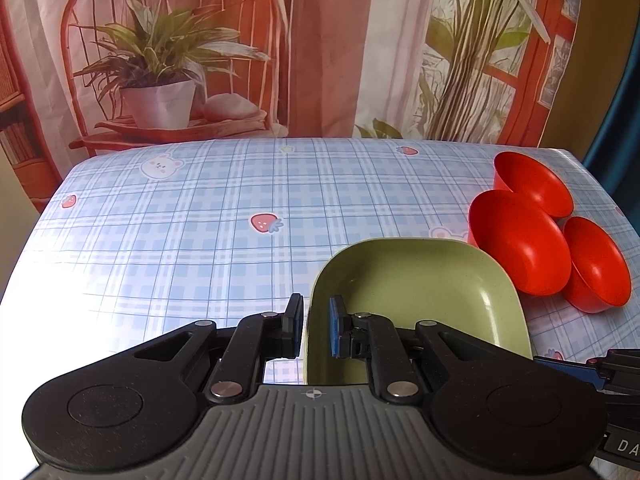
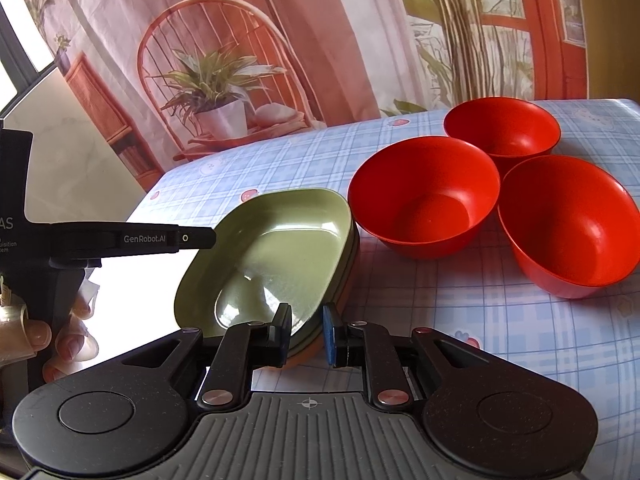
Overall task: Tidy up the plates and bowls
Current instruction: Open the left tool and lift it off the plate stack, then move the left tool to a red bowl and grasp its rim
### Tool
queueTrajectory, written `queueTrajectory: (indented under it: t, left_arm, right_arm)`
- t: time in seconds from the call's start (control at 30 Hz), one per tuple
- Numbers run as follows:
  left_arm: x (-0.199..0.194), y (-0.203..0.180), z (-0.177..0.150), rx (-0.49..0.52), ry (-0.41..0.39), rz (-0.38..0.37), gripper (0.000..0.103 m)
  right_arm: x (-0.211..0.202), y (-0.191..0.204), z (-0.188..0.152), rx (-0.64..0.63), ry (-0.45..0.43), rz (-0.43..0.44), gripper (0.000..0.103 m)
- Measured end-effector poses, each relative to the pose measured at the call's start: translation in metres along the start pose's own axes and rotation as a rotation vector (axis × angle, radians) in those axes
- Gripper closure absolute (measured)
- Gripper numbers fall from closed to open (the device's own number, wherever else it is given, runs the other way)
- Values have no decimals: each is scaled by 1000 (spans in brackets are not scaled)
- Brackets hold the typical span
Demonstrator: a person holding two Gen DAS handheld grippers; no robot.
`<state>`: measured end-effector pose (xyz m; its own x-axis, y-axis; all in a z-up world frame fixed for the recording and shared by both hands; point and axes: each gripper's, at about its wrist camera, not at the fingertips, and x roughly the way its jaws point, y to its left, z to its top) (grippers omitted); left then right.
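Both tongs are clamped on the green plate's rim: left tongs (image 1: 314, 326), right tongs (image 2: 307, 334); green plate (image 2: 276, 254) is stacked left of three red bowls (image 2: 426, 196).

Stacked plates (image 2: 276, 256) sit on the tabletop (image 2: 500, 320). To their right, three bowls (image 2: 424, 196) cluster together, rims touching, one farther back.

My fingers (image 1: 294, 322) look like matt black plastic, with blue pads (image 1: 335, 326) that seem rubbery and shiny metal rivets (image 1: 226, 389). The green plate (image 2: 276, 256) is smooth and faintly speckled, with a glossy centre. The red bowls (image 2: 426, 196) look like smooth, satin plastic. The plaid tablecloth (image 1: 180, 240) has a slick, glossy sheen.
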<state>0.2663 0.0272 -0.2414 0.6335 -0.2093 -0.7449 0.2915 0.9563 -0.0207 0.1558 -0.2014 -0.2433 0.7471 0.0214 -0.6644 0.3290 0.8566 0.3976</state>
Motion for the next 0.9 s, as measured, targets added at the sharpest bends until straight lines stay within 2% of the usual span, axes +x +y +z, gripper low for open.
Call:
queueTrajectory:
  t: [0.23,0.4,0.7,0.9]
  left_arm:
    - [-17,-11,-1,-16,-39,9,88]
    - [-26,-27,-4,-34,-61,-16,88]
    - [-36,-65,-3,10,-72,-71,88]
    - [-37,-93,11,47,-82,-107,88]
  right_arm:
    - [-16,-4,-5,-29,-55,-7,86]
    - [-29,-18,-8,-21,-98,-21,86]
    - [-52,-46,-1,-50,-195,-69,86]
    - [-61,-73,14,-66,-239,-108,86]
